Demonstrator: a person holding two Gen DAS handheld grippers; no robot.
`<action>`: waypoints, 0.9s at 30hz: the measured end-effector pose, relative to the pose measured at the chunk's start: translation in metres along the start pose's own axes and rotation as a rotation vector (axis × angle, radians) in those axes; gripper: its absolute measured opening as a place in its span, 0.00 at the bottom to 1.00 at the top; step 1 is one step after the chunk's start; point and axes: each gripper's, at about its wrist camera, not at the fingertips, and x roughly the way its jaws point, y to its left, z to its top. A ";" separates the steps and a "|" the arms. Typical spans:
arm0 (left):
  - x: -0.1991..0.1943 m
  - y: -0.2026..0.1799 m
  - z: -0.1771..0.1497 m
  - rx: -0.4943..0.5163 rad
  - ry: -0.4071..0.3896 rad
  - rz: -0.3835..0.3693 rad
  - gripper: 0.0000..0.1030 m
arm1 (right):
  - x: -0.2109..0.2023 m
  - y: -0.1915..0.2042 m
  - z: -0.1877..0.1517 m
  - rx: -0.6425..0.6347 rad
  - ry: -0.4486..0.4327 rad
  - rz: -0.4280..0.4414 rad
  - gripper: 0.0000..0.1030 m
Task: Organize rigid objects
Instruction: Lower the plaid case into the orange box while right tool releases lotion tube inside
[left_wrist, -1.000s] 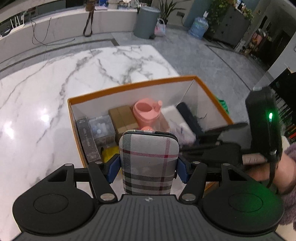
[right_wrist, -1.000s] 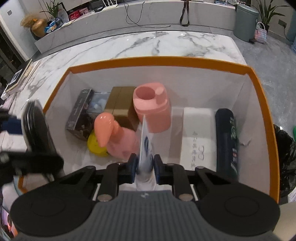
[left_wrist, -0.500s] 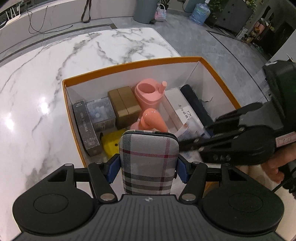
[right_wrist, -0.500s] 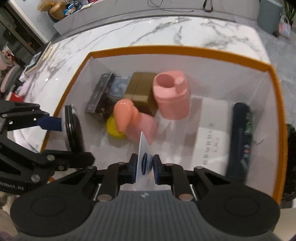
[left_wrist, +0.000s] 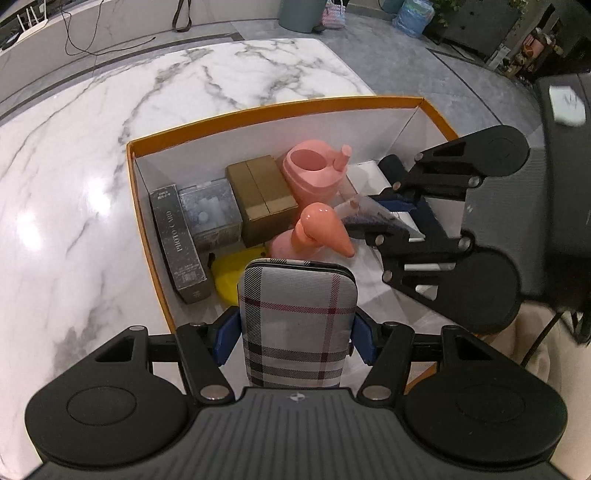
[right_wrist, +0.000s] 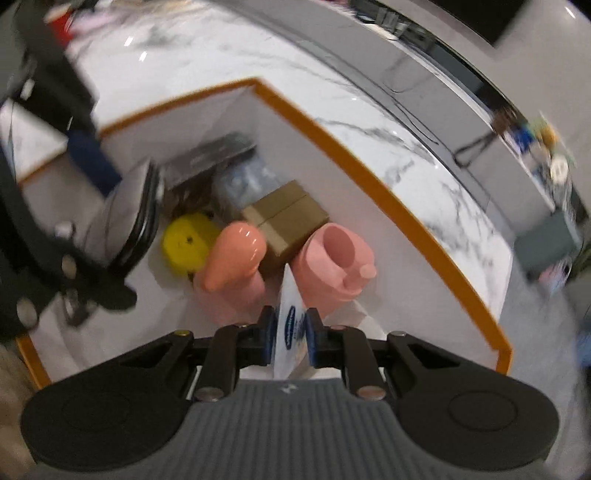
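From the left wrist view, the left gripper (left_wrist: 295, 332) is clamped on a plaid case (left_wrist: 298, 325), blue pads pressed to its two sides, held upright over the near edge of the orange-rimmed box (left_wrist: 258, 110). Inside the box lie a dark photo card box (left_wrist: 177, 240), a clear case (left_wrist: 210, 214), a brown carton (left_wrist: 264, 199), a pink cup (left_wrist: 314, 170), a pink cone-shaped toy (left_wrist: 321, 232) and a yellow thing (left_wrist: 231, 280). The right gripper (left_wrist: 384, 221) reaches in from the right, pinching a thin packet (left_wrist: 369, 212) near the pink toy. From the right wrist view, which is blurred, the right gripper's jaws are closed tight on that white-and-blue packet (right_wrist: 290, 325), edge-on, hanging over the white floor of the box just before the pink cup (right_wrist: 332, 266). I'd say both hands are at the placing step. Next, the packet wants lowering into the bare floor beside the toy and letting go, then the plaid case needs a gap of its own.
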 end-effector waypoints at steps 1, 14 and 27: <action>0.001 0.000 0.001 0.003 0.005 -0.001 0.70 | 0.000 0.003 0.000 -0.032 0.000 -0.003 0.16; 0.014 -0.016 0.006 0.186 0.083 0.039 0.70 | -0.022 -0.015 -0.005 0.198 0.065 0.243 0.37; 0.025 -0.030 0.003 0.495 0.183 0.042 0.70 | -0.012 -0.021 -0.012 0.334 0.179 0.472 0.17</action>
